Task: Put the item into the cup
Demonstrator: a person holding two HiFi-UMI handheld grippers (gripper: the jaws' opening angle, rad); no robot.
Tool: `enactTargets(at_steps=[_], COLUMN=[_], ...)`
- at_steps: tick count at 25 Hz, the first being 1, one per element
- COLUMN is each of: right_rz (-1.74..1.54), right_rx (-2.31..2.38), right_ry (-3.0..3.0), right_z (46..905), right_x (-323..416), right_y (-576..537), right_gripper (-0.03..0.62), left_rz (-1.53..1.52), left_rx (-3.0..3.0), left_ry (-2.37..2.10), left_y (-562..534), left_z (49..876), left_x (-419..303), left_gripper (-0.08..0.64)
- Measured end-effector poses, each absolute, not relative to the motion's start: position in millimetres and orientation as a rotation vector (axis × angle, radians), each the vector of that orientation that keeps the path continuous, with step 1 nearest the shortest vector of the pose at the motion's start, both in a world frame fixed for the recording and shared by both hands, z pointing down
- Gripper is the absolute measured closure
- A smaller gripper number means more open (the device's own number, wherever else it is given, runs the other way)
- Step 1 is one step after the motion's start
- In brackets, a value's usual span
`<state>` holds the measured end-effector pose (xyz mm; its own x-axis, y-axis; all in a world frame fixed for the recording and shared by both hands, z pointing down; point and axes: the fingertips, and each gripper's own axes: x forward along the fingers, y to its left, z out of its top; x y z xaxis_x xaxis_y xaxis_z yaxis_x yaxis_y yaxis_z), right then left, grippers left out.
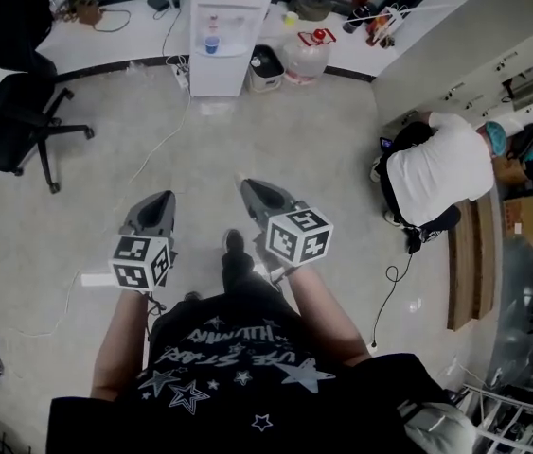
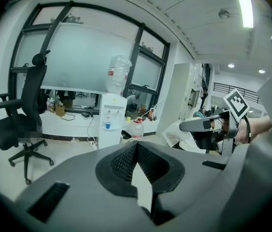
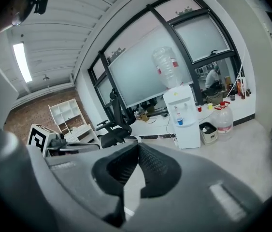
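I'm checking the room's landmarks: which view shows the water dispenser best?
The right gripper view: the water dispenser stands whole and side-on, bottle on top. The left gripper view shows it side-on too, but smaller. The head view sees it from above, cut by the frame's top edge.

I see bright, even indoor light in the head view, with only faint shadows. Both gripper views bulge fisheye-style and darken to black at the corners. A ceiling strip light (image 2: 245, 8) glares upper right in the left one.
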<state>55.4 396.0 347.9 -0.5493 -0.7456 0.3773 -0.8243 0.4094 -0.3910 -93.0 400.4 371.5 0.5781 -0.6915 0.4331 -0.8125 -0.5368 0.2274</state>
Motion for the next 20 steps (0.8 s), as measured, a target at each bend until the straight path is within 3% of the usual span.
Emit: enactTargets(at_steps=[20], right_rz=[0.855], right_rx=[1.332], right_ry=[-2.57], right_z=[349.0], right_x=[171.3], right_y=[275.8], right_gripper=[0.591], left_rz=[0.36], left_rx=[2.329], left_ry=[-1.315], left_y=[270.8], left_z=[369.7], left_x=[9.0], left_gripper=[0.554])
